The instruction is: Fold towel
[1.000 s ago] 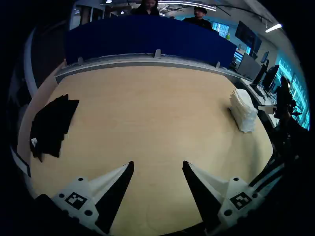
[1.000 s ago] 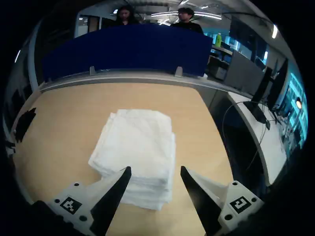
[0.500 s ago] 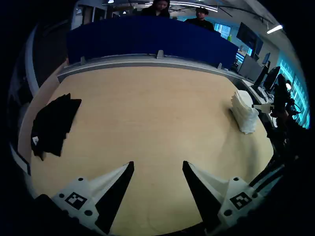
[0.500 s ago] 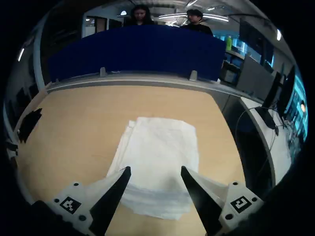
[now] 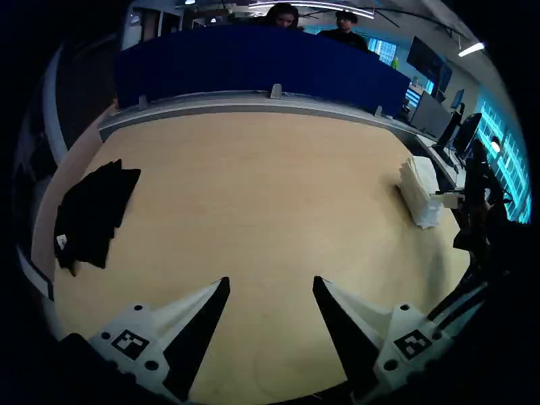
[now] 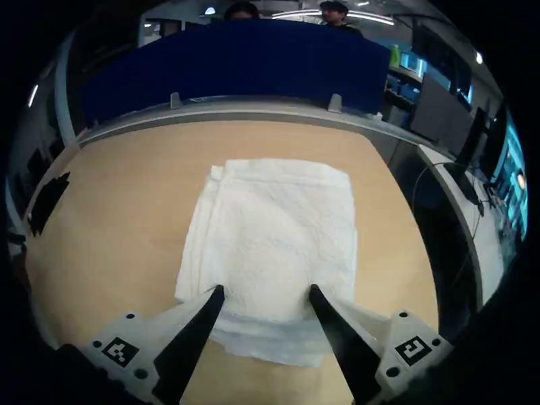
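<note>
The pile of white towels [image 6: 270,229] sat near the right edge of the wooden table [image 5: 256,182]; the right gripper [image 6: 265,290] hung over the pile's near edge, fingers wide apart, holding nothing; the left gripper [image 5: 270,280] was open too, over bare wood, well apart from the pile; black cloths [image 5: 91,209] lay far to the left; the towels looked soft, light and floppy, so I thought a pinch at a near corner of just the top one would work best.
</note>
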`<state>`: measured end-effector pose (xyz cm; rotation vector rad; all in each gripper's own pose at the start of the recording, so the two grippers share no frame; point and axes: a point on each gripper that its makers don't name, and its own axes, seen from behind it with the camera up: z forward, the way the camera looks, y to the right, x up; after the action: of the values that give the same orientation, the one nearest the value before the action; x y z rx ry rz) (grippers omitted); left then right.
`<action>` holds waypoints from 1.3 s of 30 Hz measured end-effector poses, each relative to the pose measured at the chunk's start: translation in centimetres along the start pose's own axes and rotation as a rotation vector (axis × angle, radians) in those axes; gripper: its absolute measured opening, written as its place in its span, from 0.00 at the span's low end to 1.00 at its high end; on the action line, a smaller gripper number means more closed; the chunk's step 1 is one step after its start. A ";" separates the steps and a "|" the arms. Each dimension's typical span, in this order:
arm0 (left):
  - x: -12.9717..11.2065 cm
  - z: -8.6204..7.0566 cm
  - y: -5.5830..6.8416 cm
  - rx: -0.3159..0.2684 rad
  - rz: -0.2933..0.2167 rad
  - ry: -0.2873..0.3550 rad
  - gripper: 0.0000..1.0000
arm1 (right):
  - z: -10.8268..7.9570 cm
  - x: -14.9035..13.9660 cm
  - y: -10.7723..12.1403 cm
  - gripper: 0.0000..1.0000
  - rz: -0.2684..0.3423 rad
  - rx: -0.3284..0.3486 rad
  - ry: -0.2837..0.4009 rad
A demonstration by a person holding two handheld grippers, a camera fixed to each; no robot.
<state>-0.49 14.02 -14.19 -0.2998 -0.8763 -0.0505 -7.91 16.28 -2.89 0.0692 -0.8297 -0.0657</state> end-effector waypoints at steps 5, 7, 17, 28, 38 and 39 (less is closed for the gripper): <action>0.1 0.0 0.3 -0.003 0.003 -0.001 0.91 | 0.2 -0.2 0.1 0.99 -0.019 0.000 -0.001; 0.1 0.0 0.4 -0.006 0.005 -0.002 0.91 | -0.1 0.3 0.0 0.99 -0.022 -0.001 0.005; 0.3 0.2 0.4 -0.009 -0.001 0.000 0.91 | -1.8 5.4 0.4 0.99 -0.036 -0.008 0.095; 0.0 0.5 0.5 -0.005 -0.004 -0.005 0.91 | -0.8 9.0 1.0 0.99 -0.048 -0.008 0.120; 0.1 0.4 0.1 0.012 -0.011 -0.008 0.91 | 2.7 11.1 1.2 0.99 -0.027 0.003 0.110; 0.1 0.4 0.1 0.013 -0.012 -0.009 0.92 | 3.0 11.1 1.3 0.99 -0.027 0.002 0.105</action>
<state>-0.69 14.21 -13.92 -0.2825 -0.8868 -0.0543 -2.60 16.50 7.36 0.0852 -0.7241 -0.0855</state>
